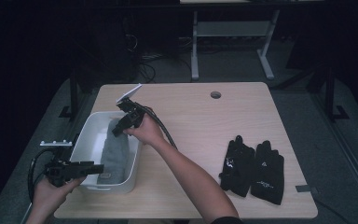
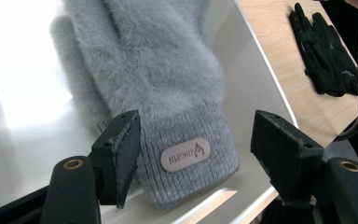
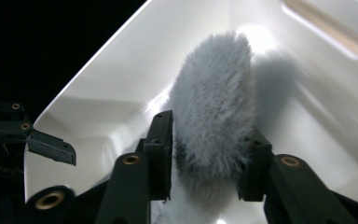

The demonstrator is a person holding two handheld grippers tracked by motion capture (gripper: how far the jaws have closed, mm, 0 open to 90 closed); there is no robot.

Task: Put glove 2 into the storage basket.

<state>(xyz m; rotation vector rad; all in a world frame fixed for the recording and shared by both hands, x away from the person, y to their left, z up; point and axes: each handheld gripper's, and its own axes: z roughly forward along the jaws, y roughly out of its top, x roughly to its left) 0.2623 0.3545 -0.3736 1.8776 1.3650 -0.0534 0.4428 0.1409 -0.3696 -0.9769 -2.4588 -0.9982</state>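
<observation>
A grey fluffy glove [image 1: 113, 151] lies lengthwise in the white bin [image 1: 86, 135] at the left edge of the desk [image 1: 205, 116], its ribbed cuff toward the person and its fingertip end at the bin's far side. The pile is long and soft; the cuff is a tighter knit and carries a small oval patch [image 2: 185, 154] with a word and a tiny figure on it, upside down in the left gripper view and too blurred to read. The right gripper [image 3: 207, 154] reaches down into the far end of the bin, its jaws part open on either side of the fluffy fingertip end, the fur filling the gap between them; whether the pads still press is unclear. The left gripper [image 2: 196, 149] hovers over the bin's near rim, jaws wide open and empty, the cuff beneath them. The bin's walls close in on both sides of the glove. Well apart to the right, a pair of black gloves [image 1: 254, 170] lies flat on the desk, with small white markings too small to read.
</observation>
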